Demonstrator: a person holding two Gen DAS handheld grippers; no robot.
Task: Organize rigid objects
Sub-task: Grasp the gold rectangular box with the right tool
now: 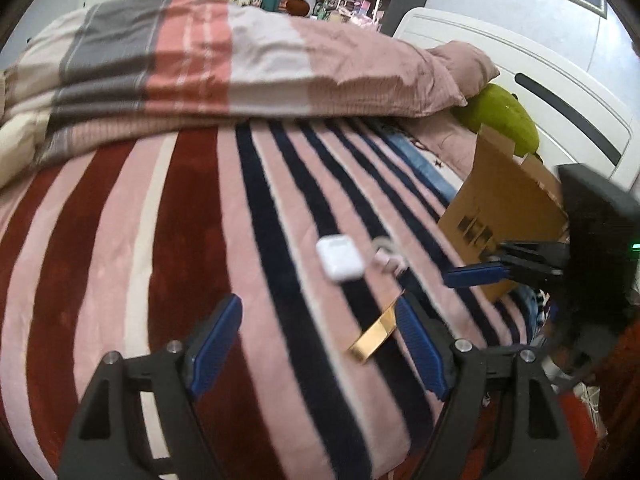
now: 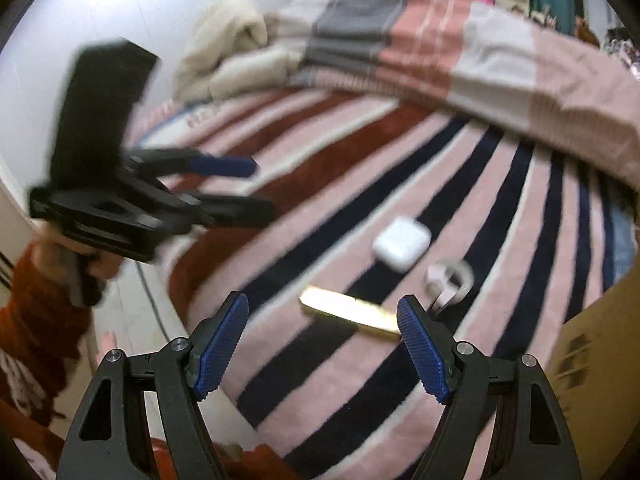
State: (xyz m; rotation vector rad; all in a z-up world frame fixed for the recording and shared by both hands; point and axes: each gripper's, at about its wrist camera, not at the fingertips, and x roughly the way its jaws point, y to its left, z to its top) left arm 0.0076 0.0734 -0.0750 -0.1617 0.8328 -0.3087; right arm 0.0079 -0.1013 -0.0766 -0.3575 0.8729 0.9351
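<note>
Right wrist view: right gripper (image 2: 322,344) jaws wide, empty, over gold bar (image 2: 350,314) on striped blanket (image 2: 360,392). White case (image 2: 401,243) near it. Left gripper (image 1: 318,346) wide too, nothing held. Cardboard box (image 1: 496,204) alongside, probably drop-off spot.

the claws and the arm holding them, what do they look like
Both claws match: the left claw and right claw have black angular frames with triangular cut-outs and silver pivot bolts, and each finger carries a ridged blue pad. A boxy black block tops the left one in the right wrist view. The person's sleeve is rust-orange knit with pale lettering.
</note>
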